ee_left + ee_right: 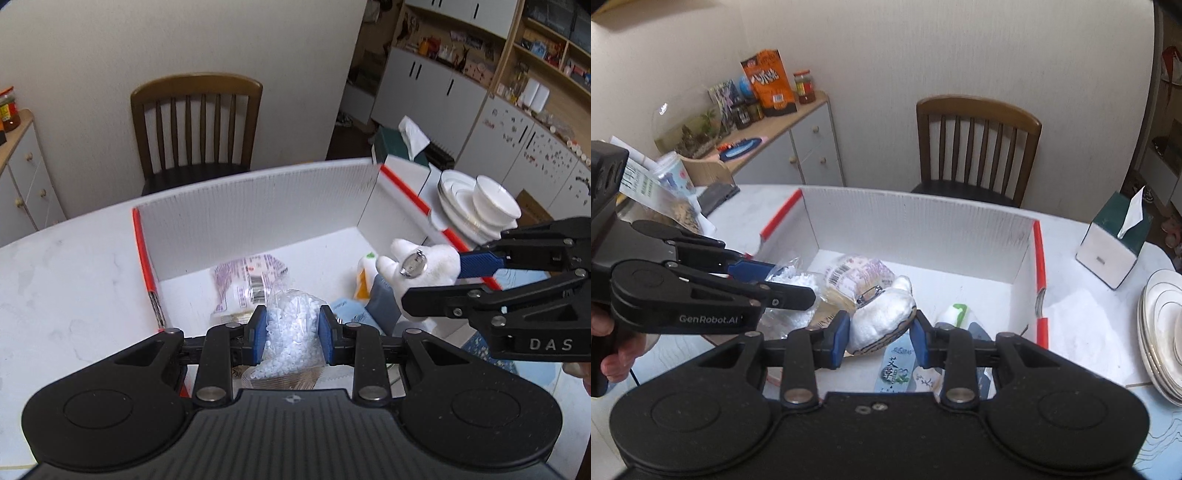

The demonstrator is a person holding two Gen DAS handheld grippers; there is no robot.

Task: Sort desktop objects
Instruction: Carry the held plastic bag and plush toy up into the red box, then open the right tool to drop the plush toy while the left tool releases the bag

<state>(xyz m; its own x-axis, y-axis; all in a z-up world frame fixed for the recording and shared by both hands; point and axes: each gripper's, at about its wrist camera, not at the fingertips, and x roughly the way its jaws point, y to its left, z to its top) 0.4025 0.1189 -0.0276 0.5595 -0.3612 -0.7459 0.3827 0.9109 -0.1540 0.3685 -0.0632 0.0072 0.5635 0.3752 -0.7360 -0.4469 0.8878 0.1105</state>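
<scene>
Two logos legible: "DAS" on right gripper [458,271], "GenRobot.AI" on left gripper [792,280].

Soft, even indoor light fills both fisheye views, brightest on the white box [258,206] walls, with faint shadows, strongly curved edges, dark corner vignetting, slight overall softness and blurred shelves [535,55] at the rim.

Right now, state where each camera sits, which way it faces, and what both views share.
Left wrist: rides the left gripper, looking down into the white box; its jaws clamp a bag of white pellets; the right gripper enters from the right.
Right wrist: rides the right gripper, clamping a white plush toy; a hand holds the left gripper.
Shared: box, chair, tissue box, plates.
</scene>
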